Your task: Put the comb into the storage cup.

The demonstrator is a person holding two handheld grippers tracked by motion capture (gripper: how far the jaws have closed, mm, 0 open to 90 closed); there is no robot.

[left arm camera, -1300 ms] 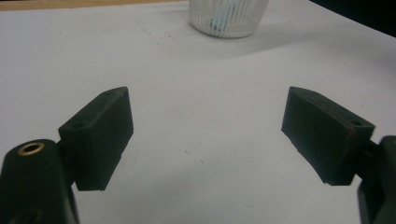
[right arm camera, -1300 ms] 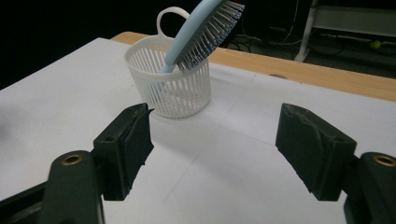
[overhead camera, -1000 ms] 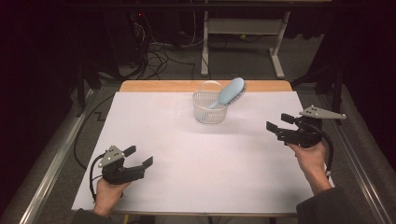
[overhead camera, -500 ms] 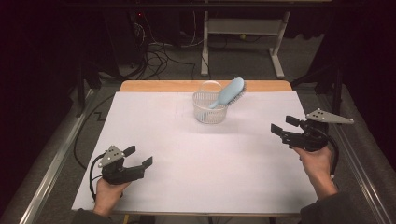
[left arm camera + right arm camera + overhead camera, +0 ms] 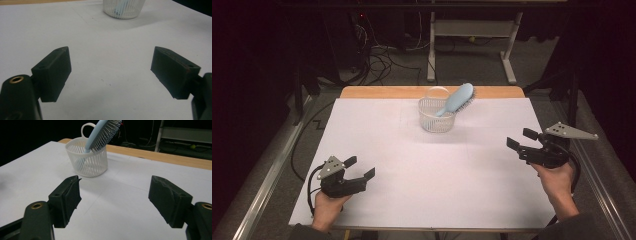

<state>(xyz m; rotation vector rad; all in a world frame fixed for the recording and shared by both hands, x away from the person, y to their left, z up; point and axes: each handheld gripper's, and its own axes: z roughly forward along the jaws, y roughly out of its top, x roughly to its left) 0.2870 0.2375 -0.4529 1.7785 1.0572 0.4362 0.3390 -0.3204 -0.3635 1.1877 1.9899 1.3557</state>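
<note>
Hairbrush [image 5: 457,99] is standing handle-down in the white basket [image 5: 436,116] at the far middle of the worktop [image 5: 422,170], its bristled head leaning out over the rim toward the right. Nothing is touching it. Over the last second the right tool [image 5: 523,140] has been drawing back toward the person along the right edge of the worktop, moving away from the basket, and it is now hanging well apart from it with its jaws spread wide and empty. In the right gripper view the basket [image 5: 87,160] and the brush [image 5: 103,132] are sitting beyond the open jaws. The left tool [image 5: 360,168] has not moved; it is resting near the front left corner, jaws likewise apart and holding nothing. With the brush lodged in the basket and the right hand retreating, the placing looks finished, and both hands seem to be settling into rest.
</note>
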